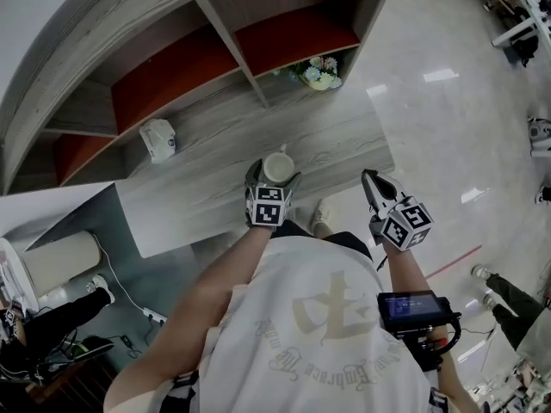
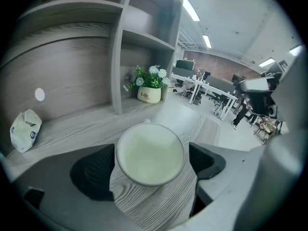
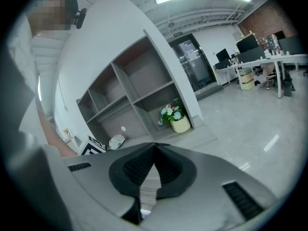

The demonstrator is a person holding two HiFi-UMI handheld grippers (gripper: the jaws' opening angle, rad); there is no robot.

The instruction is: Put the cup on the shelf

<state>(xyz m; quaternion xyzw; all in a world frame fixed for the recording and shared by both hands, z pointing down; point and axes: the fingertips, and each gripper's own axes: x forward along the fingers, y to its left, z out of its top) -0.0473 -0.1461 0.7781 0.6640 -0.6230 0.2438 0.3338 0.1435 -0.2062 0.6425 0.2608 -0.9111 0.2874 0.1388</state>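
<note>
A white cup [image 1: 277, 167] stands upright on the grey wooden shelf board [image 1: 198, 192], near its front edge. My left gripper [image 1: 275, 176] reaches around the cup from the front with its jaws spread wide. In the left gripper view the cup [image 2: 150, 153] sits between the two black pads [image 2: 94, 170]; a strip of wood shows by the right pad, so nothing presses on it. My right gripper [image 1: 370, 177] hangs to the right, beyond the board's end and over the floor. Its pads [image 3: 139, 165] meet at the tips, with nothing between them.
A pot of flowers [image 1: 318, 74] stands at the board's far right end. A crumpled white bag [image 1: 159, 138] lies at the back left. Upright dividers [image 1: 232, 46] split the red-backed compartments behind. Glossy floor [image 1: 448, 144] lies to the right, with desks farther off [image 2: 207, 88].
</note>
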